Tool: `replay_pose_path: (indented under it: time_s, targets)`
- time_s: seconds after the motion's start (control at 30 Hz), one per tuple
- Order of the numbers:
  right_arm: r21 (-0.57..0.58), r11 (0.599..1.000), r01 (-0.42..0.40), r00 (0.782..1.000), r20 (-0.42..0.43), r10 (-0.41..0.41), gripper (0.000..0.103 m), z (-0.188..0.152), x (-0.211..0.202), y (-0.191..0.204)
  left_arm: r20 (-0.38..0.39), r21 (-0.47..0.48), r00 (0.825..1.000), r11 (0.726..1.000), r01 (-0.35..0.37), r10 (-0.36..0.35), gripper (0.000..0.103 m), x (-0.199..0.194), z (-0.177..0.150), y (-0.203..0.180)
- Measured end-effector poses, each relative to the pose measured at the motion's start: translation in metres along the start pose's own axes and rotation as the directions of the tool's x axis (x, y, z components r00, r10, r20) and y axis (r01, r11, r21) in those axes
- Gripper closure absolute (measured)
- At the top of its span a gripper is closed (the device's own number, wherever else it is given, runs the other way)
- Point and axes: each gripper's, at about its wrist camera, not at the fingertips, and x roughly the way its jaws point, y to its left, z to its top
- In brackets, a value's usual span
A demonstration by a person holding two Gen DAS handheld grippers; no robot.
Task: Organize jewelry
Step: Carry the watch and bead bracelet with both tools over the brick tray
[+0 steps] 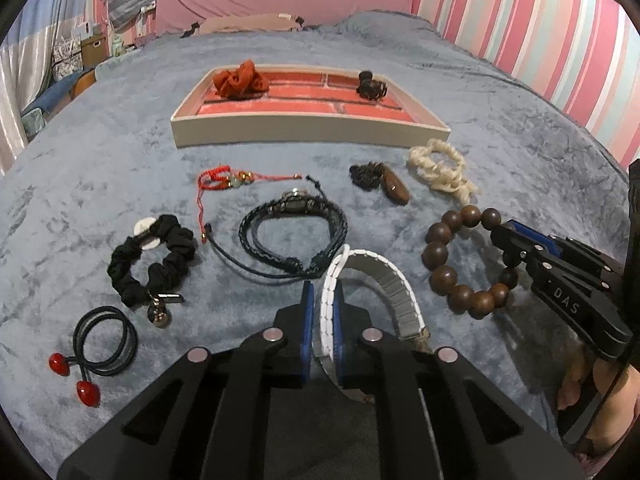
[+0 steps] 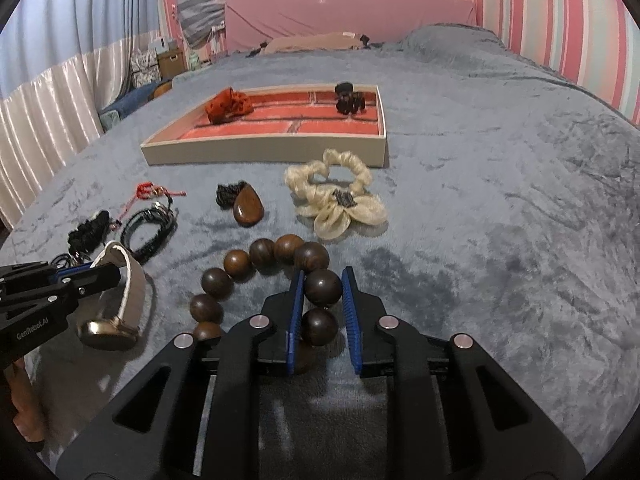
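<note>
My left gripper (image 1: 323, 304) is shut on the band of a white watch (image 1: 376, 276) lying on the grey-blue bedspread; it also shows in the right wrist view (image 2: 105, 276). My right gripper (image 2: 322, 284) has its jaws around a bead of the brown wooden bead bracelet (image 2: 276, 276), with a small gap on the right side. The bracelet shows in the left wrist view (image 1: 452, 256) with the right gripper (image 1: 505, 240) at its right side. The red-lined jewelry tray (image 1: 308, 132) holds a rust scrunchie (image 1: 239, 80) and a black hair clip (image 1: 371, 85).
On the bedspread lie a cream scrunchie (image 2: 336, 196), a brown pendant (image 2: 249, 210), a black braided bracelet (image 1: 294, 236), a red cord bracelet (image 1: 232, 180), a black scrunchie (image 1: 150, 256) and a black hair tie with red beads (image 1: 96, 344). A striped wall stands to the right.
</note>
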Motion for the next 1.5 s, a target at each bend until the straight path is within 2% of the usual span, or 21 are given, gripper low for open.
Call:
replay_pose_path:
  time_s: [0.3, 0.7, 0.93, 1.2, 1.5]
  targets:
    - [0.008, 0.999, -0.036, 0.995, 0.092, 0.035, 0.083, 0.017, -0.022, 0.003, 0.063, 0.002, 0.998, 1.000, 0.011, -0.012, 0.094, -0.020, 0.013, -0.006]
    - [-0.008, 0.999, -0.035, 0.990, 0.134, 0.036, 0.083, 0.060, -0.023, 0.009, 0.111, -0.019, 0.992, 0.998, -0.061, 0.063, 0.094, -0.024, 0.056, 0.009]
    - [-0.009, 1.000, -0.028, 0.985, 0.168, 0.029, 0.083, 0.096, -0.018, 0.010, 0.139, -0.029, 0.985, 0.995, -0.100, 0.103, 0.094, -0.020, 0.097, 0.023]
    - [-0.013, 1.000, -0.018, 0.986, 0.164, 0.020, 0.083, 0.147, 0.014, 0.009, 0.134, -0.007, 0.981, 0.990, -0.140, 0.140, 0.094, 0.006, 0.142, 0.031]
    - [-0.006, 1.000, 0.013, 0.992, 0.127, -0.012, 0.083, 0.191, 0.075, -0.001, 0.077, -0.044, 0.985, 0.987, -0.154, 0.157, 0.094, 0.065, 0.190, 0.056]
